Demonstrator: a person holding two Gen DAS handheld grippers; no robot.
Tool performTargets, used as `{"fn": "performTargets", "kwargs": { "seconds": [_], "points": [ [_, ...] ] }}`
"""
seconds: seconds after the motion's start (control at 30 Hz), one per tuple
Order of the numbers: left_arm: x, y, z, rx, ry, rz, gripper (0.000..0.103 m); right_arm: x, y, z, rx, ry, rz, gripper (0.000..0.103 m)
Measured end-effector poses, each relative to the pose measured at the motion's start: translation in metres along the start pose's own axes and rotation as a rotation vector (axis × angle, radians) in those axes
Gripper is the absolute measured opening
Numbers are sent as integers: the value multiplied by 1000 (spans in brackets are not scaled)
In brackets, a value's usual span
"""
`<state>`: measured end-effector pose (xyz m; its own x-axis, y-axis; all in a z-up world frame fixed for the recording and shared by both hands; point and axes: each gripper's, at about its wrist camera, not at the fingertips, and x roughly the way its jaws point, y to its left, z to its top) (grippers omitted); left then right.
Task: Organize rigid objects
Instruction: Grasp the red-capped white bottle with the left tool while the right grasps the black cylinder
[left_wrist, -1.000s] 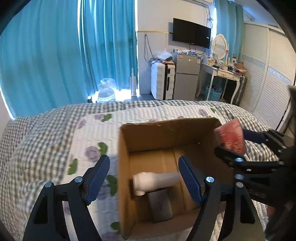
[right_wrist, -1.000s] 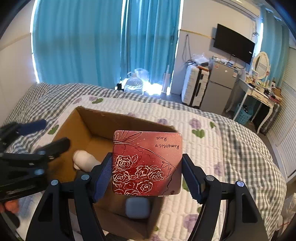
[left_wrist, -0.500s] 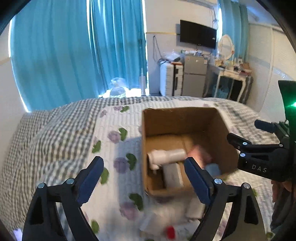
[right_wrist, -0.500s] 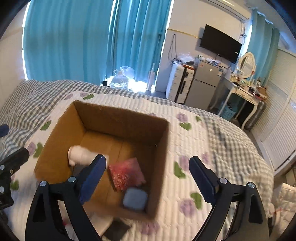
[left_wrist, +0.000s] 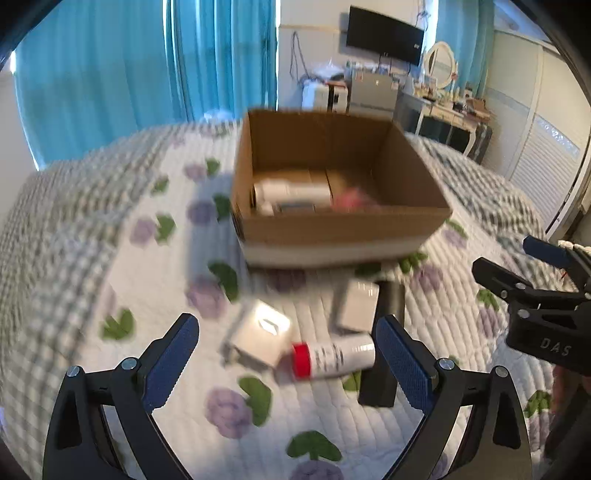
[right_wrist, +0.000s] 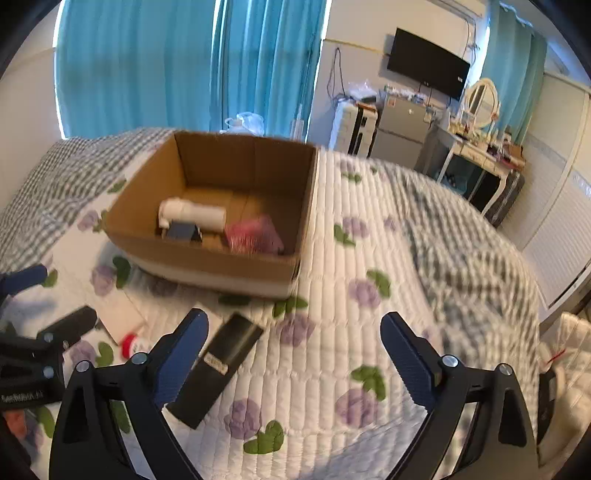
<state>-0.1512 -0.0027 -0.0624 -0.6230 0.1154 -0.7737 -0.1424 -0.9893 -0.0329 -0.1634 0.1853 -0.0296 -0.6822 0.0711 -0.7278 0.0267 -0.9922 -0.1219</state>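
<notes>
So the biggest thing here is the bed, covered by a white quilt (right_wrist: 369, 332) with purple flowers and green leaves, plus a grey checked border round the edges. On top of it sits an open cardboard box (right_wrist: 207, 258), flaps off or folded, with a pale band along its bottom edge. Inside the box: a white bottle (right_wrist: 192, 214) lying on its side, a dark grey flat case (right_wrist: 181, 232) right in front of it, and a red patterned box (right_wrist: 255, 234) towards the right-hand wall.

Loose stuff is on the quilt just in front of the box. There's a long black rectangular box (right_wrist: 218, 365) lying flat, a white carton (left_wrist: 356, 304) beside it, a white cube-ish box (left_wrist: 258, 338), and a small white tube with a red cap (left_wrist: 328, 358) touching that cube. It's pretty blurry, so I can't read the labels.

Left gripper (left_wrist: 284, 362) is up over the loose pile, jaws opening wide, nothing pinched between the pads. Right gripper (right_wrist: 295, 358) hangs over bare quilt with the black box by its left finger, jaws also opening, nothing in them.
</notes>
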Motion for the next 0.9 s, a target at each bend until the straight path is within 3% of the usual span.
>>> {"fn": "performTargets", "kwargs": {
  "seconds": [0.23,0.47,0.63,0.67,0.73,0.9],
  "points": [
    [44,-19,-27,-14,102,-19,98,48,-3,-36,29,77,6,95],
    [74,-31,-36,-9,161,-13,99,68,-26,-51,133,139,27,95],
    [84,-45,-33,44,128,25,98,73,-22,-51,118,155,33,95],
    [86,-46,-33,54,120,34,97,74,-21,-52,111,156,32,95],
    [83,-47,-36,63,107,48,79,73,-19,-52,101,153,28,95],
    [70,-37,-39,59,127,28,78,69,-17,-53,95,134,23,95]
  ]
}}
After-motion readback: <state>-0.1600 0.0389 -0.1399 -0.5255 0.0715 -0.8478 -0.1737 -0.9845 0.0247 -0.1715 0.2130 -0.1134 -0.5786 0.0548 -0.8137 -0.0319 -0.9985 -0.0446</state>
